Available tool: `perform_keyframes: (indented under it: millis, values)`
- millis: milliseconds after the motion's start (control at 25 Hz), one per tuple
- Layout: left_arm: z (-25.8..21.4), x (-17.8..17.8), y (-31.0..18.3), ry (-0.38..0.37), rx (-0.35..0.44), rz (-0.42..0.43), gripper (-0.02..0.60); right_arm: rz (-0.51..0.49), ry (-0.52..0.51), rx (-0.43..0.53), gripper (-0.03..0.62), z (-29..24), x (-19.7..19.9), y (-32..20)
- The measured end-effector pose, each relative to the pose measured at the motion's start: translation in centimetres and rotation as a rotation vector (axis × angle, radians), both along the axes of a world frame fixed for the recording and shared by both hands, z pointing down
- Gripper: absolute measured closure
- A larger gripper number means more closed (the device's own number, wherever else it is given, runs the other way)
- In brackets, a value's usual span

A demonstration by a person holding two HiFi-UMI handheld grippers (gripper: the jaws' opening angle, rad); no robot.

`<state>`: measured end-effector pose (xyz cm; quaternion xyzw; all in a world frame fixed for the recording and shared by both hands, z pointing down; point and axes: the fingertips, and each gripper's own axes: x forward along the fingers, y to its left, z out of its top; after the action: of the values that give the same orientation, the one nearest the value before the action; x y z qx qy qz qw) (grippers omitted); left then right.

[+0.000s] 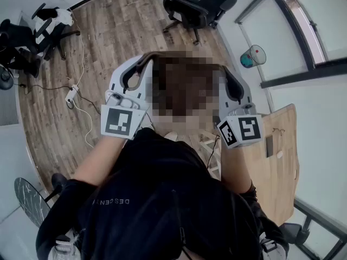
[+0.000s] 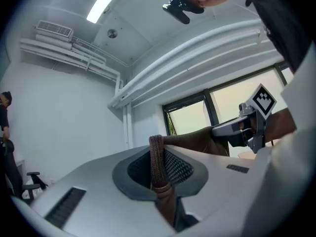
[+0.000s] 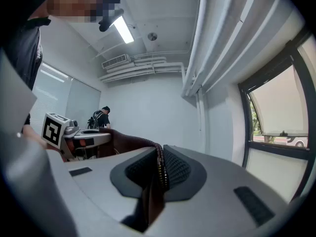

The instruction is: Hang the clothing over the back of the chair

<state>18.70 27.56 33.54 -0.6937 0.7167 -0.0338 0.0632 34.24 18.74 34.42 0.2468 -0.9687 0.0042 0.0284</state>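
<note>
Left tongs [image 2: 158,174] and right tongs [image 3: 159,174] each clamped on the ribbed edge of the brown knitted garment [image 2: 195,143], stretched level between them. Best carried taut and even, then lowered squarely across the backrest, probably of the far black office chair [image 1: 187,4].

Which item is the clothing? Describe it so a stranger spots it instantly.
Start at the two grey grippers the person holds up level. The left gripper and right gripper each clamp a ribbed edge of the clothing stretched between them. It is the only dark brown knit fabric; the jaws around it are grey.
</note>
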Motion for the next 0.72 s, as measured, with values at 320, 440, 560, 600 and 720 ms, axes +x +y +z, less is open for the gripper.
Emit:
perform_keyframes:
  millis: [320,440,560,600,720]
  values:
    - [-0.8,-1.8,1.1,0.061,0.02,0.018,0.531,-0.052,-0.021,-0.069,0.54,1.3,-1.9,1.8]
    - [-1.1,-3.4,1.8,0.042,0.021,0.012,0.532,-0.073,-0.031,-0.075,0.539,1.3,-3.7,2.4]
    - [-1.4,-5.7,2.2,0.033,0.024,-0.009,0.532,-0.096,-0.026,-0.066,0.539,1.3,-5.8,2.9]
    - [-1.4,-6.4,2.2,0.032,0.027,-0.011,0.532,-0.1,-0.027,-0.065,0.54,1.3,-6.5,3.0]
    - [-1.8,-8.5,2.3,0.018,0.052,-0.013,0.532,-0.102,-0.033,-0.073,0.54,1.1,-8.5,2.9]
